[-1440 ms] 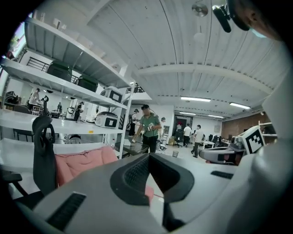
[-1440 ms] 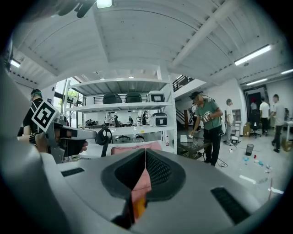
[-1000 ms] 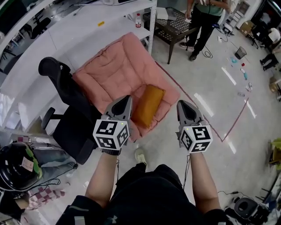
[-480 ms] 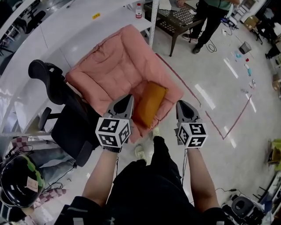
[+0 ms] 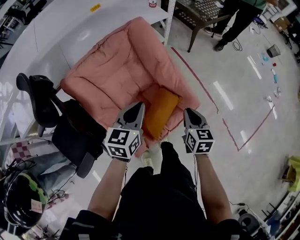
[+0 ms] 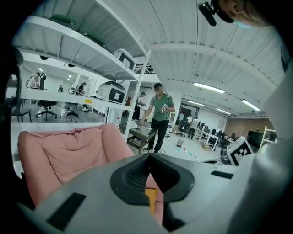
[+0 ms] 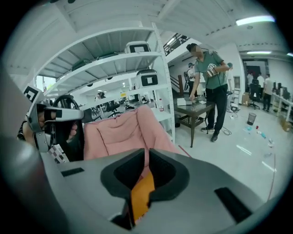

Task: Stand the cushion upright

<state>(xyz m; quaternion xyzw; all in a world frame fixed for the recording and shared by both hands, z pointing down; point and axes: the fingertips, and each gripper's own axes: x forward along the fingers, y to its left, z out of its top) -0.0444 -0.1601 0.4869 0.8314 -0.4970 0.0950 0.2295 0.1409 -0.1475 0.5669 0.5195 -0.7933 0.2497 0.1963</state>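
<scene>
An orange cushion [image 5: 159,112] lies flat on the front of the seat of a pink armchair [image 5: 117,70]. My left gripper [image 5: 138,105] hangs just left of the cushion's near end, its jaws together with nothing between them. On the cushion's right, over the chair's front corner, my right gripper [image 5: 188,112] is shut and empty too. In the left gripper view the shut left gripper [image 6: 149,157] lets only a sliver of the cushion [image 6: 151,199] show. The right gripper view shows the cushion [image 7: 142,194] below the closed right gripper [image 7: 146,153].
A black office chair [image 5: 65,131] stands against the armchair's left side. Behind are a white shelf unit [image 5: 70,28], a dark metal table [image 5: 197,11] and a standing person [image 5: 241,16]. Red tape [image 5: 225,122] marks the floor at right. A helmet [image 5: 21,206] lies at lower left.
The person has stepped toward the armchair. Both grippers have sunk and come closer to the cushion's near end. Their jaws have stayed shut.
</scene>
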